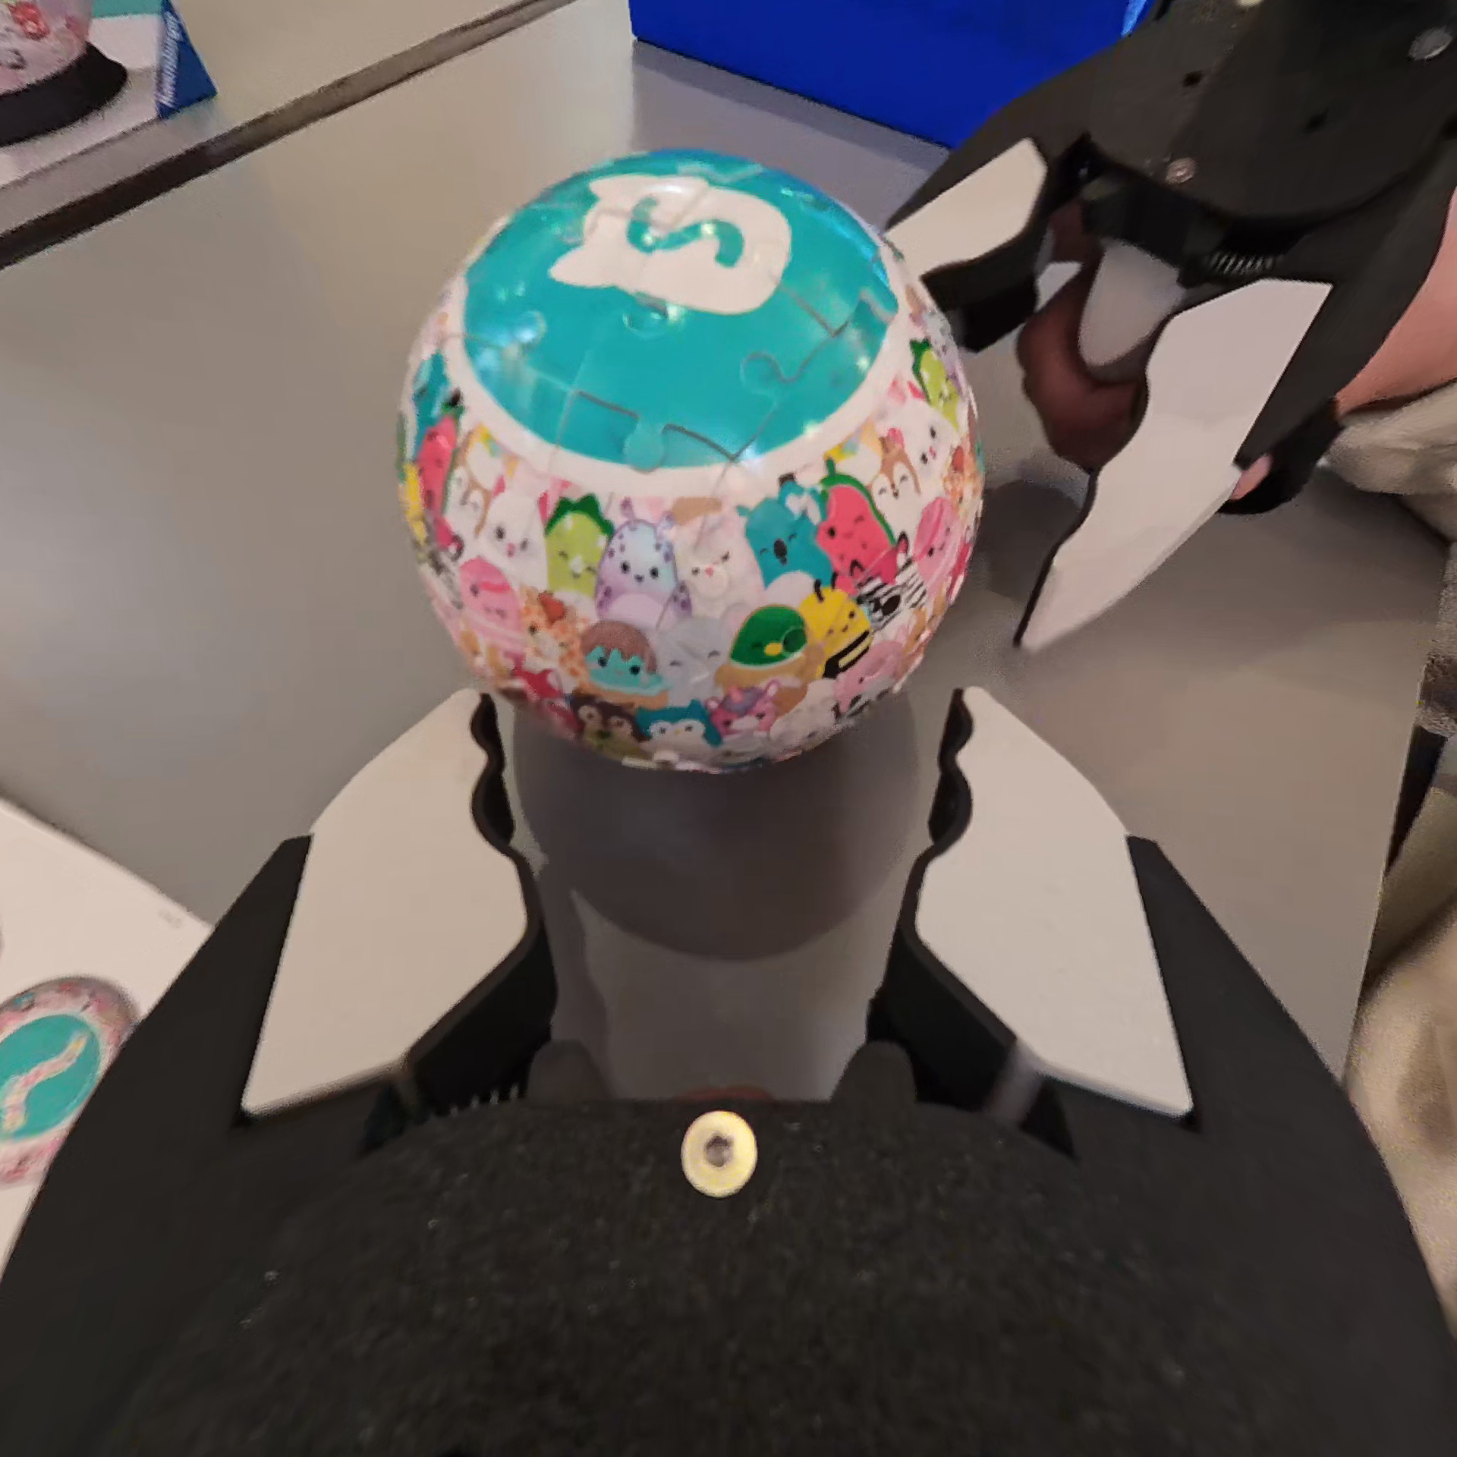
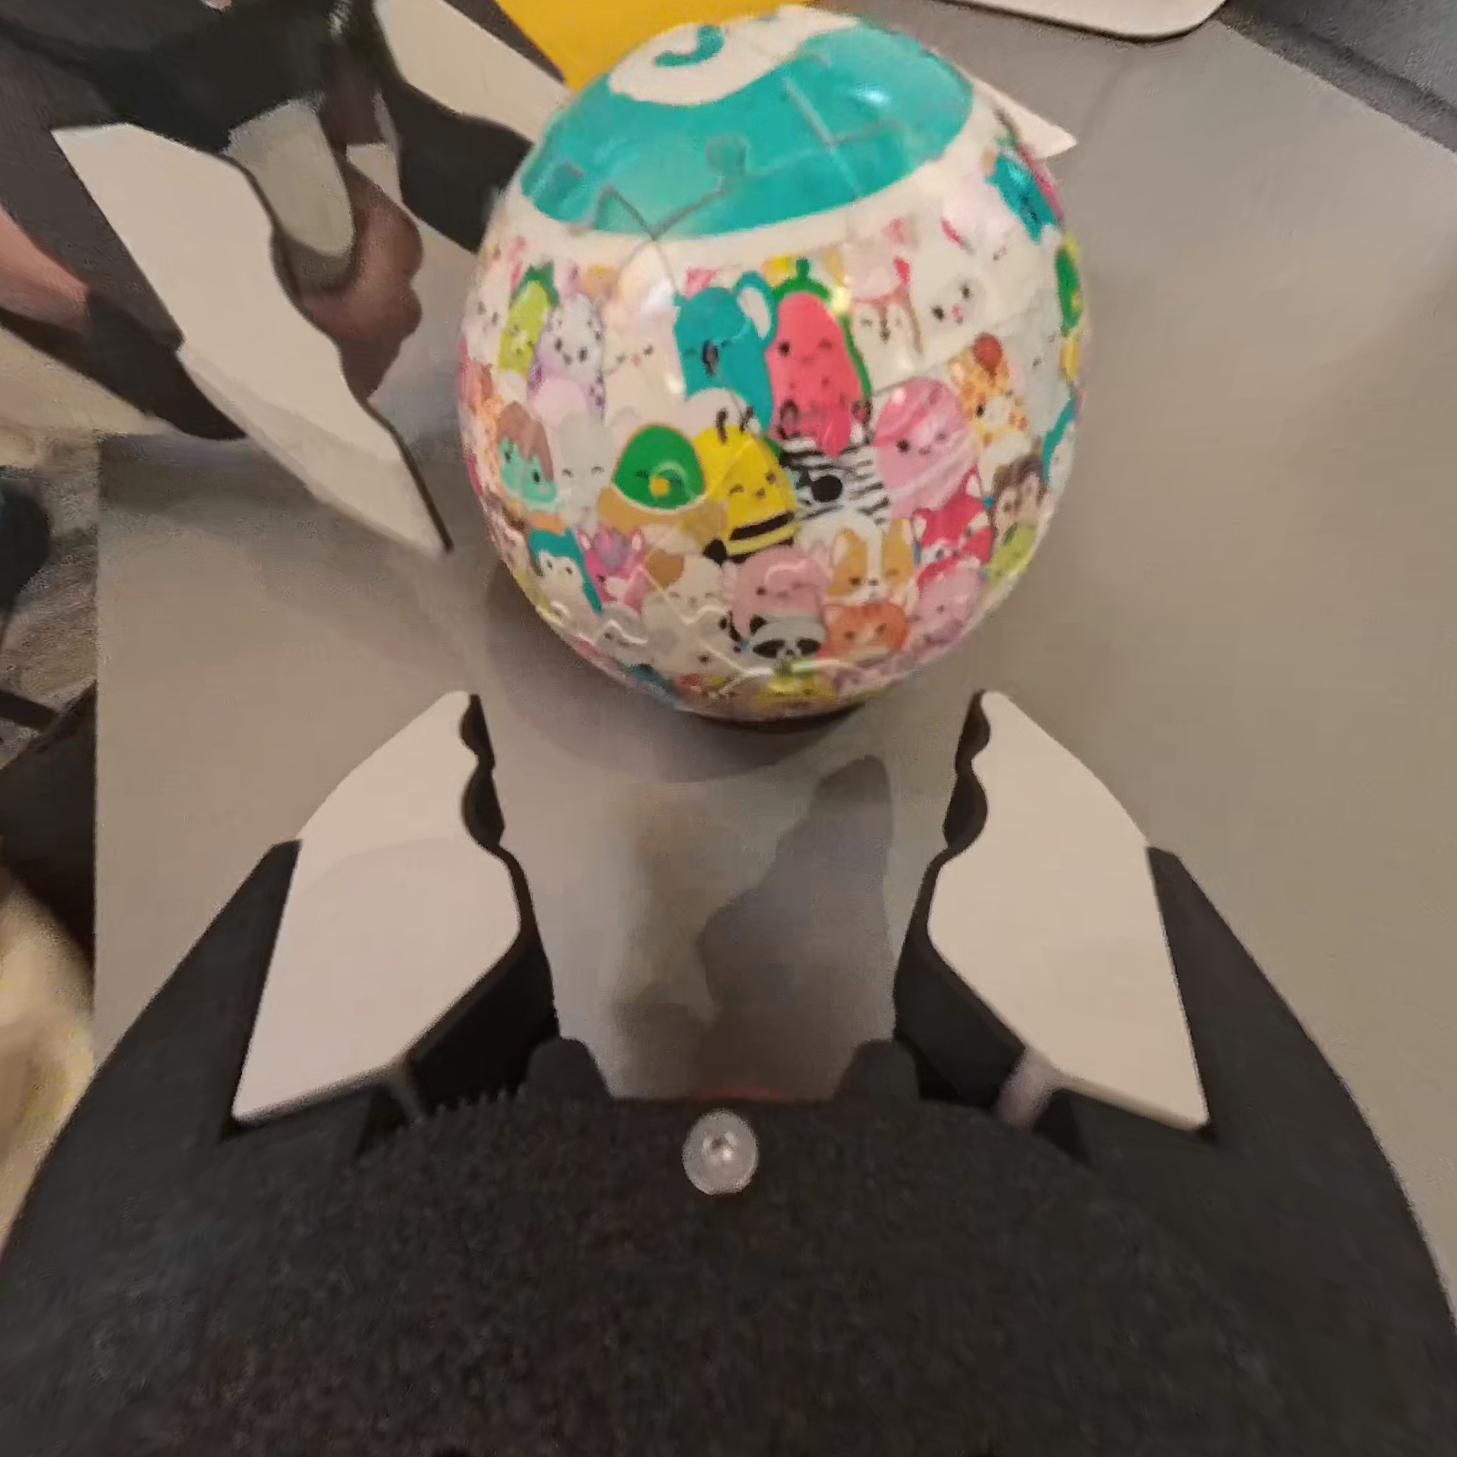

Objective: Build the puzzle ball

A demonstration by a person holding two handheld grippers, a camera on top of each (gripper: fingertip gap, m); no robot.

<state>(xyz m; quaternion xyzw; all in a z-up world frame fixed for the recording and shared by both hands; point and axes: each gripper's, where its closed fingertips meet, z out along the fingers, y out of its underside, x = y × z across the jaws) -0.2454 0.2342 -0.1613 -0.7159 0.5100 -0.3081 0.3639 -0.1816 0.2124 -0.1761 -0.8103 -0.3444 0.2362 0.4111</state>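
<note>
Puzzle ball (image 1: 690,465) sits centre frame in left wrist view, upper centre in right wrist view, on a grey surface (image 1: 236,473). It looks fully assembled: teal cap on top, cartoon animals round the sides, no gaps visible. A dark base (image 2: 769,721) shows under it in right view.

Left gripper (image 1: 713,757) is straight behind the ball, just below it in frame, fingers spread wide, holding nothing, not touching. Right gripper (image 2: 721,761) likewise spread and empty, ball dead ahead w/ a small gap.

Being round, the ball has no long axis. Both grippers look about equally near. Task appears approx. done; any next grab needs a wide spread.

Blue box (image 1: 867,55) at top of left view.
</note>
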